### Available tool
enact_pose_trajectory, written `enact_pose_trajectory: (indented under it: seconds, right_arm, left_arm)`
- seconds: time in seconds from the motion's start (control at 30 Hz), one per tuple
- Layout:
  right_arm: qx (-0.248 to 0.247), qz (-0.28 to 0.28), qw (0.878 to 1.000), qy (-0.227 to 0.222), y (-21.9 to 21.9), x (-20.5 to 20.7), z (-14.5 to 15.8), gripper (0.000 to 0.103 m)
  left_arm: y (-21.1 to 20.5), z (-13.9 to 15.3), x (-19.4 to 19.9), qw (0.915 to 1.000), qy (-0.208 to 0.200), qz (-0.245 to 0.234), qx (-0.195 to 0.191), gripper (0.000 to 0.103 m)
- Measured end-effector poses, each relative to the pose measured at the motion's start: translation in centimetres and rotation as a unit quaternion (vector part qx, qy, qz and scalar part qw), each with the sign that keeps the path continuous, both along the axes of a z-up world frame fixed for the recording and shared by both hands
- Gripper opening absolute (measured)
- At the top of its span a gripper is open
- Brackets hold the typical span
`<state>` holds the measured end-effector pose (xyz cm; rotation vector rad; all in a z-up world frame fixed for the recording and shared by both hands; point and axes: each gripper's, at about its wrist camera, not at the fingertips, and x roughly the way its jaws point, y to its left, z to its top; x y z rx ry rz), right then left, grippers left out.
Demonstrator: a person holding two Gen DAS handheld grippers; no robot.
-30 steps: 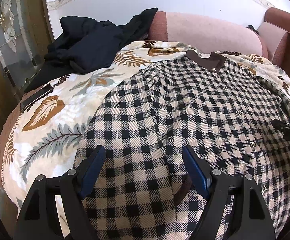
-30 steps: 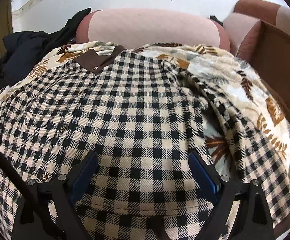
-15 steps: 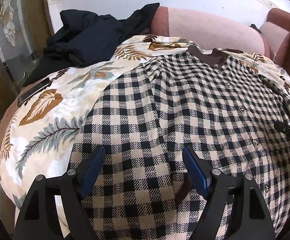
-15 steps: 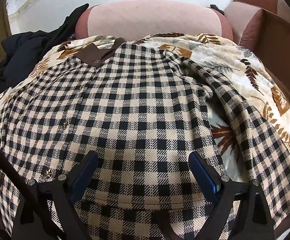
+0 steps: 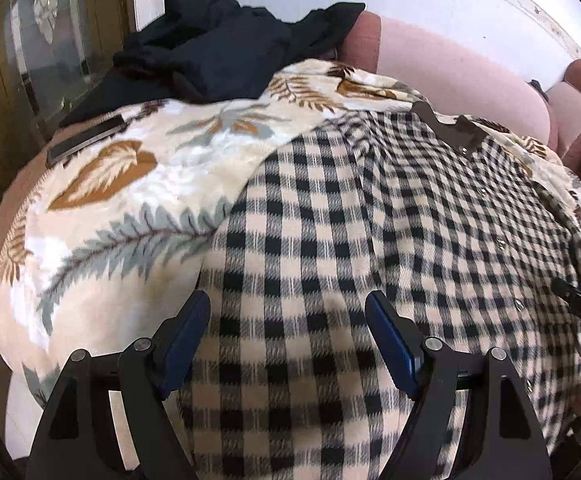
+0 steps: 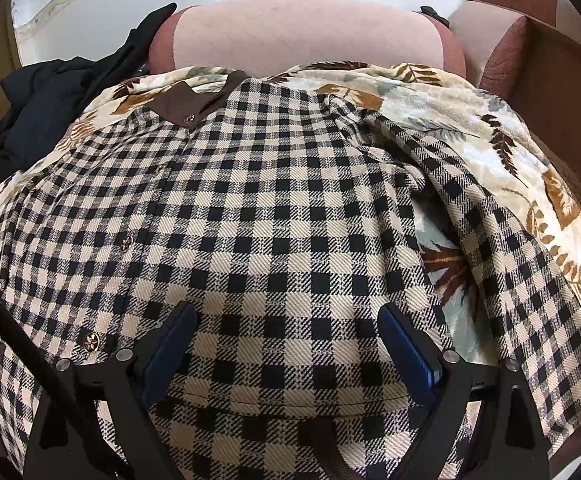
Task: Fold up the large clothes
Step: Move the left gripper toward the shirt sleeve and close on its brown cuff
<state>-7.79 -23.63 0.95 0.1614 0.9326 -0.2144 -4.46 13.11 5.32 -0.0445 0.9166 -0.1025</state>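
Your black-and-cream checked button-front shirt (image 6: 274, 216) lies spread, unfolded, over the leaf-print blanket (image 5: 130, 200). Left tool (image 5: 288, 320) and right tool (image 6: 286, 330) hover released above its hem; next, grasp an edge.

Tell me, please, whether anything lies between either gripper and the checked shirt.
Nothing visible does. The left gripper and right gripper both sit open directly over the checked shirt, and the black clothes and phone lie off to its left.
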Motion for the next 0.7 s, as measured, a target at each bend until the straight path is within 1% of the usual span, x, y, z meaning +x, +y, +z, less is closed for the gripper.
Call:
enact_pose_trajectory:
  seconds: [0.13,0.23,0.37,0.4,0.47,0.5,0.53,0.57,0.6,0.67,0.7]
  right_arm:
    - [0.003,-0.005,1.000,0.005,-0.3,0.1,-0.2,0.095]
    - [0.008,-0.009,1.000,0.007,-0.6,0.0,-0.2,0.095]
    - [0.008,-0.011,1.000,0.008,-0.8,-0.1,-0.2,0.095]
    - [0.008,-0.011,1.000,0.008,-0.8,-0.1,-0.2,0.095]
    - [0.006,-0.011,1.000,0.008,-0.7,-0.2,-0.1,0.095]
    - [0.006,-0.010,1.000,0.008,-0.7,-0.2,0.0,0.095]
    - [0.003,-0.010,1.000,0.006,-0.6,-0.3,0.1,0.095]
    - [0.001,-0.009,1.000,0.006,-0.5,-0.4,0.1,0.095]
    - [-0.003,-0.009,1.000,0.005,-0.5,-0.4,0.2,0.095]
    - [-0.013,-0.009,1.000,0.004,-0.3,-0.5,0.3,0.095]
    - [-0.017,-0.009,1.000,0.004,-0.3,-0.6,0.3,0.095]
  left_arm:
    - [0.6,-0.5,-1.7,0.9986,0.030,-0.018,-0.041,0.079]
    - [0.1,-0.5,-3.5,0.9966,0.032,-0.055,-0.053,0.079]
    - [-1.8,-0.8,-5.7,0.9923,0.019,-0.117,-0.035,0.079]
    - [-2.3,-1.1,-6.0,0.9911,0.022,-0.128,-0.030,0.076]
    - [-3.2,-1.4,-6.5,0.9905,0.014,-0.137,0.002,0.073]
    - [-3.5,-1.4,-6.6,0.9901,0.010,-0.139,0.014,0.063]
    - [-3.7,-1.5,-6.7,0.9899,0.006,-0.138,0.031,0.044]
    - [-3.6,-1.6,-6.6,0.9903,0.006,-0.133,0.041,0.033]
    - [-3.3,-1.7,-6.4,0.9910,0.007,-0.124,0.051,0.015]
    - [-2.4,-1.6,-6.0,0.9930,0.011,-0.114,0.031,0.011]
    - [-1.9,-1.3,-5.8,0.9942,0.009,-0.106,0.019,0.003]
